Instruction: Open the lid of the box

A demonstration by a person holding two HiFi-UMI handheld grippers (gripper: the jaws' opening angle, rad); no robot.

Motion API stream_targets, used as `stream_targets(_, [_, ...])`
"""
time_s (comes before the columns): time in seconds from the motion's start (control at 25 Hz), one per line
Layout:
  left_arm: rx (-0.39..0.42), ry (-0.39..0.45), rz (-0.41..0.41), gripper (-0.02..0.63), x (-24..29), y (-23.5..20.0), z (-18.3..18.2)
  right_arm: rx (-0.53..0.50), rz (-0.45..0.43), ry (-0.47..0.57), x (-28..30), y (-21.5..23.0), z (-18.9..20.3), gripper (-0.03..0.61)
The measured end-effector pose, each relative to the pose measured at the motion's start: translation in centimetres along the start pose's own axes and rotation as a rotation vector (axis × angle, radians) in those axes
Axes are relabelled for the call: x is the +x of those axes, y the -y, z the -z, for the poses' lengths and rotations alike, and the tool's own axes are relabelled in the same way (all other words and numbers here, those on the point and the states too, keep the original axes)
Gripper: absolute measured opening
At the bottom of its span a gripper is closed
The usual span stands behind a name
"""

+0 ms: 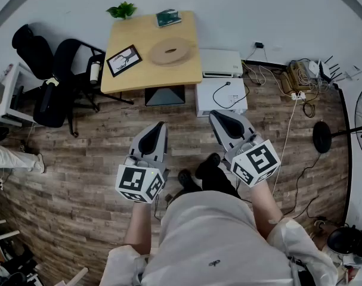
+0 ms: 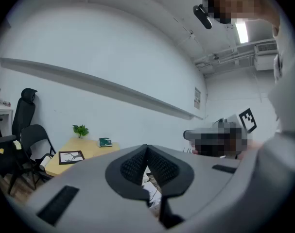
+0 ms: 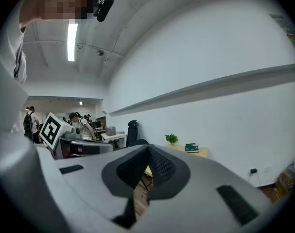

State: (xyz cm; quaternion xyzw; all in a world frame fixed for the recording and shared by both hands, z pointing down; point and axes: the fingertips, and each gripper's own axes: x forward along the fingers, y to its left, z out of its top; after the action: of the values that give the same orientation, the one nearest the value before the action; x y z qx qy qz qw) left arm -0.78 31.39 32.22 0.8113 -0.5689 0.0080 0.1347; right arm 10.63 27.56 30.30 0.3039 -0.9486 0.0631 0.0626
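- On the wooden table by the far wall, well apart from both grippers: a flat round wooden box, most likely the task's thing, lid seemingly on.
- Shares the tabletop with a framed picture, a green book and a small plant.
- Holding the left gripper clenched, pads together on nothing; the right gripper likewise closed up and empty.
- Looks light and stiff, smooth wood; likely to slide on the tabletop, hardly fragile.
- Best taken at the lid's rim with one gripper while pinning the base with the other; calls for parted jaws first.
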Motion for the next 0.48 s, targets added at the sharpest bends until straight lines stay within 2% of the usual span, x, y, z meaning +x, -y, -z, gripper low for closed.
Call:
stream_targets(0.36, [0.0, -0.002, 0.003, -0.002, -0.11, 0.12, -0.22, -0.001, -0.001, -0.005, -0.15, -0.58, -0.03, 0.0])
stream_targets(0.48, [-0.002, -0.003, 0.005, -0.002, -0.38, -0.1, -0.05, 0.007, 0.012, 0.022, -0.28, -0.59, -0.24, -0.001])
